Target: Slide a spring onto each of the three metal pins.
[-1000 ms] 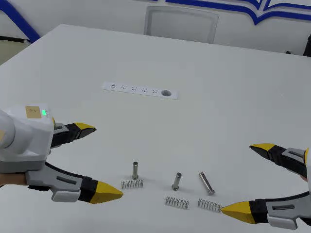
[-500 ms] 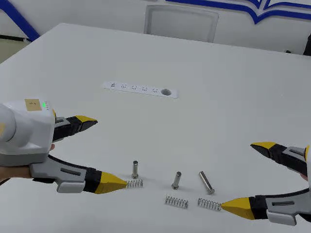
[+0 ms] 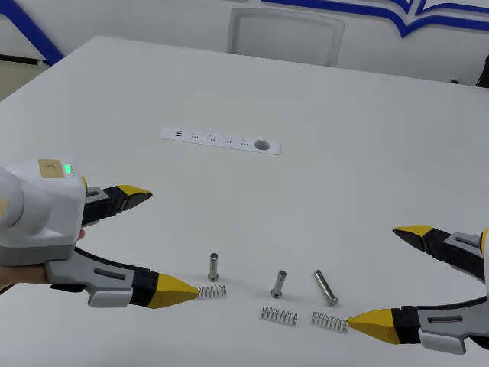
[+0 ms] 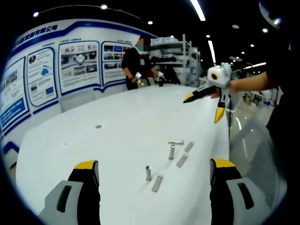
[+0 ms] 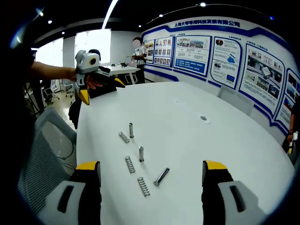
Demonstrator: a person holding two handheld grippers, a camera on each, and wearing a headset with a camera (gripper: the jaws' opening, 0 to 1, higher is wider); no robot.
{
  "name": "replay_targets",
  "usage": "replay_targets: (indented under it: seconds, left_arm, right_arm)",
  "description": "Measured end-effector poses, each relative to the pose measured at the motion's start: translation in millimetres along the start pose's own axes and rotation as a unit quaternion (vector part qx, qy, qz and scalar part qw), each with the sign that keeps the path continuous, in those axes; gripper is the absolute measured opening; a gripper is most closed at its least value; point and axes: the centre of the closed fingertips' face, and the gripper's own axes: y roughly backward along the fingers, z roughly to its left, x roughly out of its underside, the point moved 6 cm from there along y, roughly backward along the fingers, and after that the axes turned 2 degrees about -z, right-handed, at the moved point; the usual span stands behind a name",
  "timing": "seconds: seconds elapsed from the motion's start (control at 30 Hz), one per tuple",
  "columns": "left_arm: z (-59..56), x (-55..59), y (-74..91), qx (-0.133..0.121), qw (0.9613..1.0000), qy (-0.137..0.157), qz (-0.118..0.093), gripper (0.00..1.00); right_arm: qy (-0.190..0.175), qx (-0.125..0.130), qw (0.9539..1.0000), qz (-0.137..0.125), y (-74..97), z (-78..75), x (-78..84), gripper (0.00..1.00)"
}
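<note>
Three metal pins stand in a row on the white table (image 3: pixel 321 153): a left pin (image 3: pixel 213 266) and a middle pin (image 3: pixel 279 284) upright, and a right pin (image 3: pixel 325 287) lying flat. Beside each one lies a spring: left (image 3: pixel 212 291), middle (image 3: pixel 278 315), right (image 3: pixel 329 322). My left gripper (image 3: pixel 164 242) is open, its lower fingertip at the left spring's end. My right gripper (image 3: pixel 378 277) is open too, its lower tip beside the right spring. The left gripper view has the pins (image 4: pixel 172 152) and springs (image 4: pixel 157 183) ahead of its open jaws, as does the right gripper view (image 5: pixel 141 153).
A white power strip (image 3: pixel 220 141) lies flat mid-table, beyond the pins. A grey chair (image 3: pixel 285 34) stands at the far edge. A mesh chair (image 5: pixel 51 140) sits by the table's side, and a person (image 4: pixel 138 65) stands at the far end.
My left gripper has drifted towards the left spring, bringing its lower fingertip up against the spring's end. The right gripper has barely moved.
</note>
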Motion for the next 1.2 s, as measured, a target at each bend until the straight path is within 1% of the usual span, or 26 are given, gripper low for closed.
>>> replay_targets:
  seconds: [0.2,0.33,0.53,0.6,0.67,0.73,0.87,0.97,1.07,1.2]
  left_arm:
    - [-1.5,3.1,0.0,0.002,1.0000,0.000,0.006,1.00]
    - [-1.9,7.4,-0.7,0.003,0.9999,0.002,0.014,1.00]
    - [-1.9,6.1,1.4,0.004,0.9999,0.004,0.011,0.97]
    - [-0.9,6.8,2.3,0.003,0.9999,0.007,0.012,0.96]
    - [-0.1,7.6,2.5,0.002,0.9999,0.009,0.011,0.96]
    - [0.4,9.0,2.5,0.001,0.9999,0.011,0.013,0.96]
    - [0.6,11.8,1.1,0.000,0.9998,0.010,0.017,0.96]
    - [1.1,15.1,-0.7,0.003,0.9997,0.012,0.022,0.95]
    - [1.5,16.9,-2.2,0.002,0.9996,0.013,0.025,0.95]
    - [1.0,19.2,-3.4,0.004,0.9995,0.016,0.027,0.95]
  right_arm:
    - [-0.003,-0.001,1.0000,0.001,-0.3,-0.1,-0.2,0.89]
    - [-0.010,-0.003,0.9999,0.000,-1.3,-0.6,1.0,0.88]
    - [-0.015,-0.004,0.9999,0.003,-6.1,-2.5,2.5,0.87]
    - [-0.021,-0.009,0.9997,0.002,-10.1,-2.7,3.0,0.86]
    - [-0.024,-0.015,0.9996,0.008,-15.5,-2.9,4.9,0.85]
    - [-0.018,-0.018,0.9996,0.015,-20.9,-3.1,6.5,0.84]
    - [-0.023,-0.023,0.9993,0.020,-29.6,-4.3,8.4,0.82]
    - [-0.016,-0.028,0.9990,0.032,-36.7,-5.5,12.4,0.80]
    - [-0.016,-0.033,0.9987,0.036,-39.7,-5.6,13.9,0.77]
    - [-0.023,-0.028,0.9983,0.046,-41.8,-10.0,17.5,0.74]
